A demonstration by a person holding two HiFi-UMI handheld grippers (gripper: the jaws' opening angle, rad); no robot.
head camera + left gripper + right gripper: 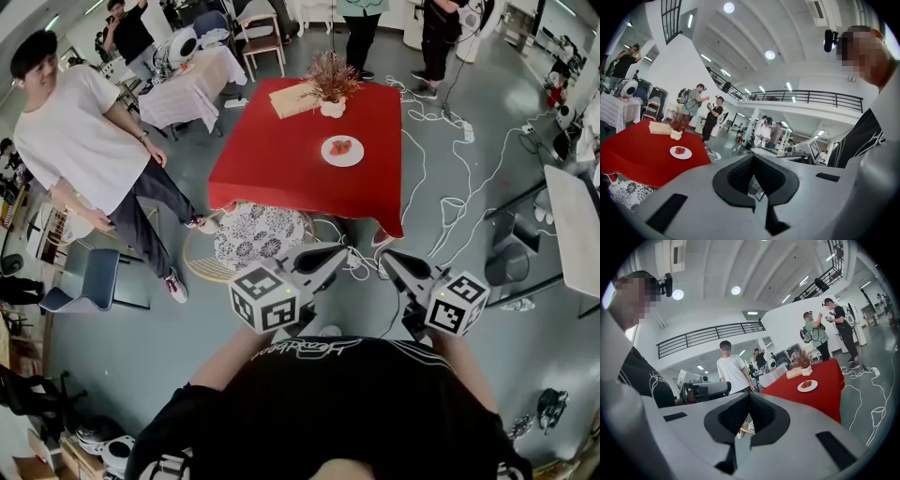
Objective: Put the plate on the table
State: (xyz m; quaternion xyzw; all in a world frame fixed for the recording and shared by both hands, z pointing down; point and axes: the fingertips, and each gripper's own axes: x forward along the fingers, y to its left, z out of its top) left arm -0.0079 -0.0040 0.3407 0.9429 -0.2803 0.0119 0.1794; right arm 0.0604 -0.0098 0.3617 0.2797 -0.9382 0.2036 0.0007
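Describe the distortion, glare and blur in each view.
Head view: strong fisheye curves the floor around the red table; even light, sharp. Left gripper view: ceiling lamps glare; dark corners. Right gripper view: same vignette; the plate is small but sharp.

Honestly nothing here reads cleanly. There's white script lettering across the black shirt [309, 349] in the head view, but it's upside down and too squiggly to make out. The cube [265, 298] on the left gripper [343, 251] and the cube [457, 302] on the right gripper [384, 256] only show black-and-white square patterns, no letters or numbers
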